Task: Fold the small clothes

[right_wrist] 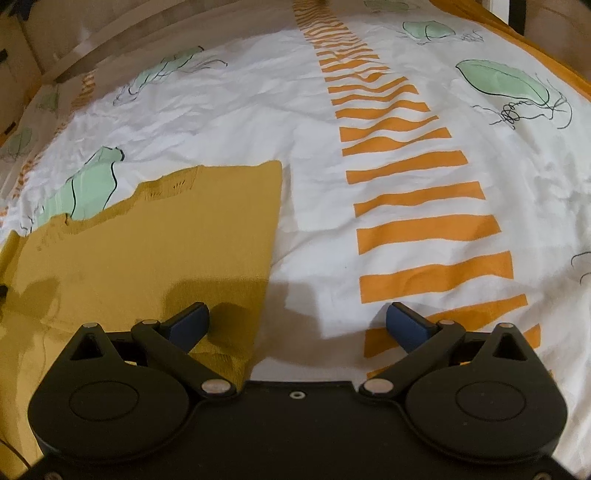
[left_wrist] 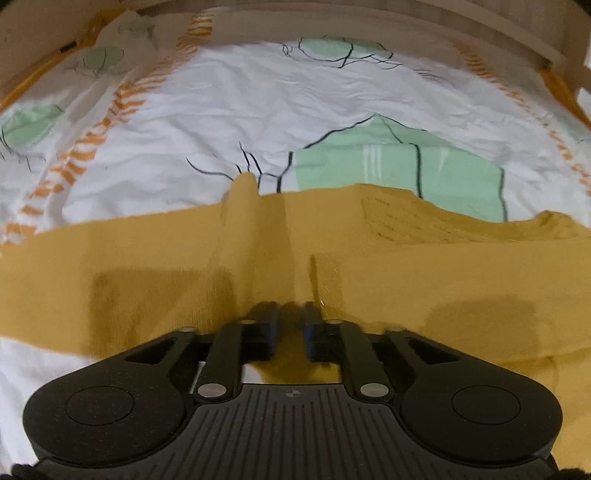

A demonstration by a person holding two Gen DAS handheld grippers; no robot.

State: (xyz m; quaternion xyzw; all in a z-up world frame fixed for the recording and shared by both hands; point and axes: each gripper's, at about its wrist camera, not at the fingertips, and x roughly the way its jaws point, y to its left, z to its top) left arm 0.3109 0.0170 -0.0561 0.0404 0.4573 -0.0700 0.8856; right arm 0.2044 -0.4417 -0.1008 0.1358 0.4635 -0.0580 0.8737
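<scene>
A mustard-yellow knit garment [left_wrist: 332, 258] lies spread on a white patterned bedsheet [left_wrist: 221, 122]. My left gripper [left_wrist: 291, 328] is shut on the garment, pinching a raised ridge of its cloth that runs away from the fingers. In the right wrist view the same garment [right_wrist: 166, 236] lies flat at the left, its straight right edge near the middle. My right gripper [right_wrist: 297, 321] is open and empty, its left finger [right_wrist: 190, 321] over the garment's near right corner, its right finger [right_wrist: 404, 323] over bare sheet.
The sheet [right_wrist: 258, 122] carries an orange striped band [right_wrist: 417, 192] and green leaf prints [right_wrist: 498, 79]. A wooden bed frame [left_wrist: 406, 26] curves along the far edge. An orange blanket edge [right_wrist: 517, 33] shows at the far right.
</scene>
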